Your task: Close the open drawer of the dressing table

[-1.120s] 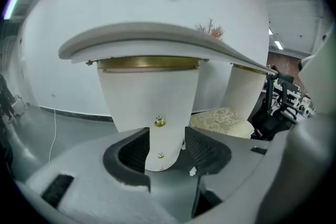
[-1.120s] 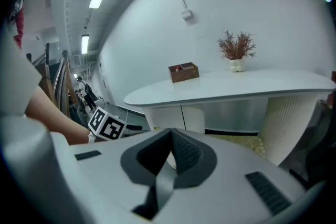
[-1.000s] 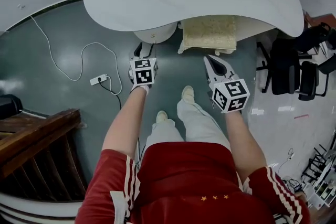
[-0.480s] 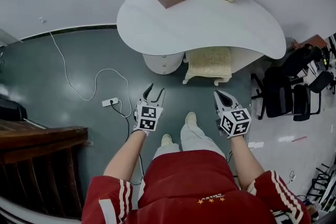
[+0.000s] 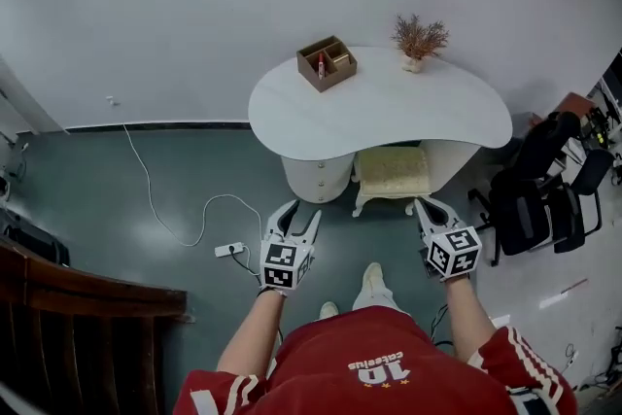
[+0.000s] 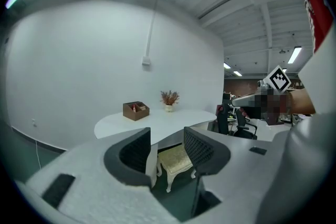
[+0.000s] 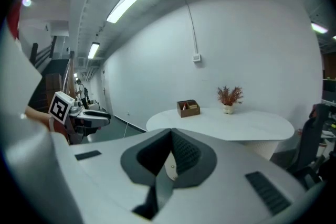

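- Standing well back from the white kidney-shaped counter [image 5: 379,107], the person holds both claws out in front, aimed at it.
- Left claw [image 5: 302,209] is released: the jaws stand apart with nothing between them, only floor and furniture beyond.
- Right claw [image 5: 426,205] is clenched on nothing, its pads meeting in a closed point. By my reading that makes a handy blunt pusher, since shutting a drawer needs no grip.
- Now the target: the round drawer unit [image 5: 317,178] tucks under the counter's left end, just beside the cushioned stool [image 5: 392,172] and well apart from both claws.
- From here its front looks flush. It is too small to tell whether any drawer still sticks out.
- Up top, a wooden organiser box [image 5: 327,63] and a vase of dried sprigs [image 5: 419,42] sit near the wall edge, clear of any work at the drawers.
- Judging by the gap, no claw is working the drawer right now: either the approach is yet to come or the push is done.
- One thing to watch is the power strip [image 5: 229,250] and its cable, lying on the floor left of the feet.
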### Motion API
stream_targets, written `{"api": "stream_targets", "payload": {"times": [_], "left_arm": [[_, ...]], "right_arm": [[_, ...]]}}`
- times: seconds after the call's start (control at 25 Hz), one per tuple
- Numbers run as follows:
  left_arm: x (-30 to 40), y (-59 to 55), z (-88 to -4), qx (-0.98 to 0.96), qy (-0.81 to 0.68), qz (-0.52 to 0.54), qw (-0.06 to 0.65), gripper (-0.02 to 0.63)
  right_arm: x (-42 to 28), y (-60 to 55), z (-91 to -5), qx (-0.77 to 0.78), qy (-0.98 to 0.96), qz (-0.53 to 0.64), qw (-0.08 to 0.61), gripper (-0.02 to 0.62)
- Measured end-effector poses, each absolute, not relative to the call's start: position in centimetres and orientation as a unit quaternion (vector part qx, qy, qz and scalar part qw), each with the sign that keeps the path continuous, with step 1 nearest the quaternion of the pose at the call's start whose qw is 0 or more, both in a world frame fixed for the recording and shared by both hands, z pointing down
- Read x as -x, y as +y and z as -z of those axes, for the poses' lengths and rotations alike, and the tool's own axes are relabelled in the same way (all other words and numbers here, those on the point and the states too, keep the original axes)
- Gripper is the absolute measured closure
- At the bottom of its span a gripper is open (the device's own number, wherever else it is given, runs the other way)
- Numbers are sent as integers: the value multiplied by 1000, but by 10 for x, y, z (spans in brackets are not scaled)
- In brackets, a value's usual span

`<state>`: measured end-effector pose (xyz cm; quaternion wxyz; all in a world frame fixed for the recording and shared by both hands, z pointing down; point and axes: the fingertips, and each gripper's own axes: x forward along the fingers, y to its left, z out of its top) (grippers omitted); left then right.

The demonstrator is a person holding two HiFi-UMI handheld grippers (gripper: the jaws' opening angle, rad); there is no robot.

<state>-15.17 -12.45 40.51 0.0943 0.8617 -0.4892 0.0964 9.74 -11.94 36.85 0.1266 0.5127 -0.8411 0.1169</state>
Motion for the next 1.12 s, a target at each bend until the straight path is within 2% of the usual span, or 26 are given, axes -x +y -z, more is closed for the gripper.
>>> {"api": "stream_targets", "payload": {"times": [0.24, 0.48, 0.56, 0.76, 0.96, 1.12], "left_arm": [[168, -92, -354, -869, -485, -74, 67, 416], [166, -62, -304, -872, -485, -21, 55, 423], [159, -54, -280, -874, -484, -1, 37, 448], [146, -23, -242, -871, -491, 7, -21, 448], [122, 22, -210, -867, -497, 19, -39, 449], [102, 64, -195, -857, -508, 13, -83, 475]], "right_arm": [[-94, -88, -325, -536, -832, -113, 86, 591], [-92, -51, -275, -529, -842, -78, 73, 591], [-100, -46, -256, -529, -844, -69, 54, 591], [-117, -27, -232, -524, -850, -42, 32, 591], [-142, 6, -210, -509, -860, -39, 19, 591], [-172, 38, -204, -502, -863, -50, -2, 591]]}}
